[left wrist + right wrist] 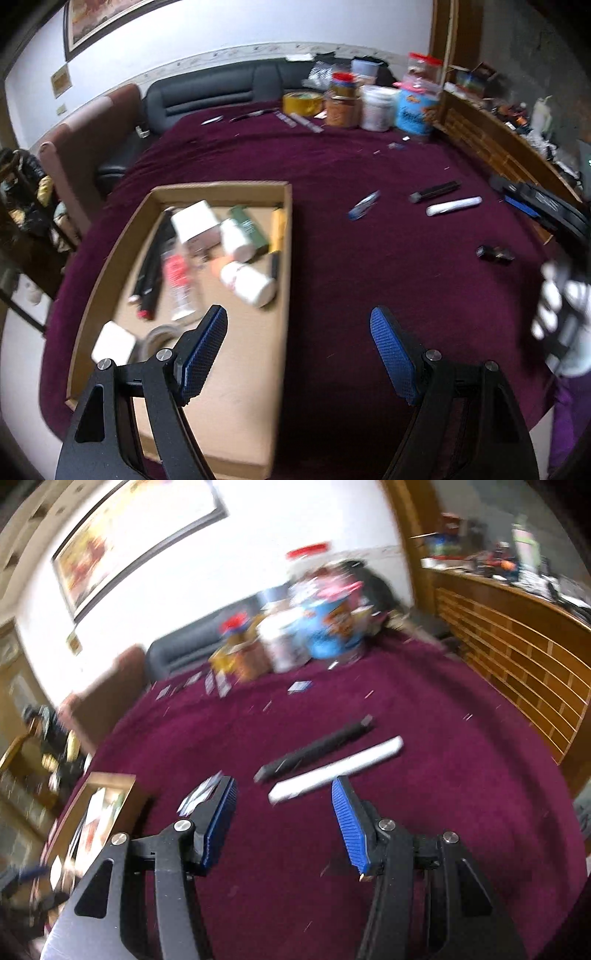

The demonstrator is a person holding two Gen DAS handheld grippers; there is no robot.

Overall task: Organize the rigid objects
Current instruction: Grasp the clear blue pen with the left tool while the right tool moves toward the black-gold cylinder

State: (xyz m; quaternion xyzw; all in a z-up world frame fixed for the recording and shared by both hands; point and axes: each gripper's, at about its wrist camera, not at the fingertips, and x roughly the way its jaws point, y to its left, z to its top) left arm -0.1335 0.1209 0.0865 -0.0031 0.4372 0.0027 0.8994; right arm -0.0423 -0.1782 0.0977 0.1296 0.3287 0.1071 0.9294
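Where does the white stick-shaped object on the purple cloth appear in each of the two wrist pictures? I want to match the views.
Left wrist: the white stick lies at the right of the middle, beyond the open left gripper.
Right wrist: it lies near the middle, just ahead of the open right gripper.
Shared landmark: the black stick lying parallel just beyond it.

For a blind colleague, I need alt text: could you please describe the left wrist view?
The open left gripper hovers empty over a purple cloth, beside a cardboard tray holding bottles, tubes and markers. Loose on the cloth lie a white tube, a black bar, a blue packet and a dark bottle.
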